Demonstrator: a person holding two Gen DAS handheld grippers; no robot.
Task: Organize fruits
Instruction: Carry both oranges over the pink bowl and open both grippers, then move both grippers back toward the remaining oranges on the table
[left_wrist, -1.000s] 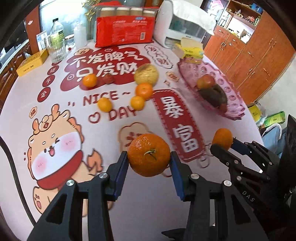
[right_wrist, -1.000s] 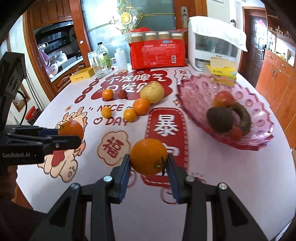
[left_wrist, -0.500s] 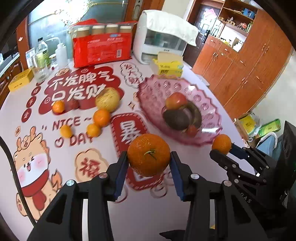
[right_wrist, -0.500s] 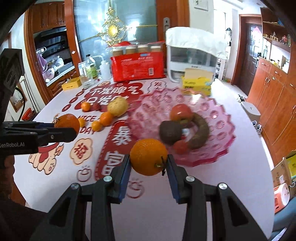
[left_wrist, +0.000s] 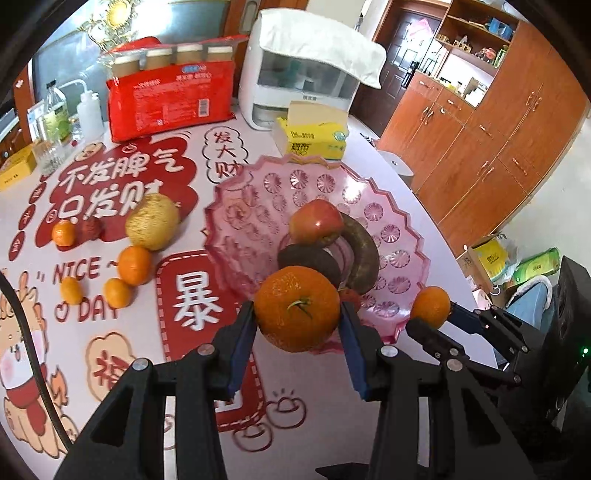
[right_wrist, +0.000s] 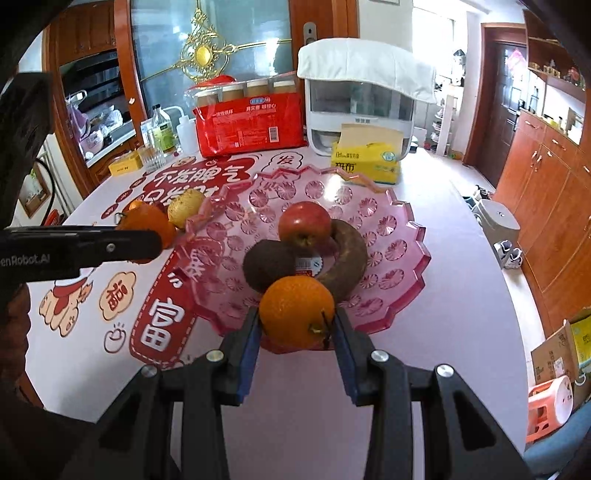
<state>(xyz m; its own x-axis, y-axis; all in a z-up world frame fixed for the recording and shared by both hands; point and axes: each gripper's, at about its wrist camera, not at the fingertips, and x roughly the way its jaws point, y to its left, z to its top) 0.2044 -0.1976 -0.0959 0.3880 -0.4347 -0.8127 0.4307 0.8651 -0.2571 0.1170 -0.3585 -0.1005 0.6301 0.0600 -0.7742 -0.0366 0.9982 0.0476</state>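
My left gripper (left_wrist: 298, 325) is shut on a large orange (left_wrist: 297, 308) and holds it over the near edge of the pink glass fruit plate (left_wrist: 258, 192). My right gripper (right_wrist: 297, 328) is shut on another orange (right_wrist: 297, 310) above the plate's (right_wrist: 391, 225) front rim. The plate holds a red apple (right_wrist: 304, 223), a dark avocado (right_wrist: 267, 264) and a brown curved fruit (right_wrist: 347, 254). The right gripper with its orange (left_wrist: 430, 307) shows at the right of the left wrist view. The left gripper's orange (right_wrist: 147, 225) shows at the left of the right wrist view.
On the printed tablecloth left of the plate lie a yellow pear-like fruit (left_wrist: 152, 222), several small oranges (left_wrist: 135, 265) and a dark red fruit (left_wrist: 90, 229). At the back stand a red package (left_wrist: 170, 99), a white appliance (left_wrist: 295, 88), a yellow tissue pack (left_wrist: 314, 136) and bottles (left_wrist: 55, 110).
Both grippers have carried their oranges right and forward, from over the tablecloth to the front of the pink plate. Both stay shut on their fruit.
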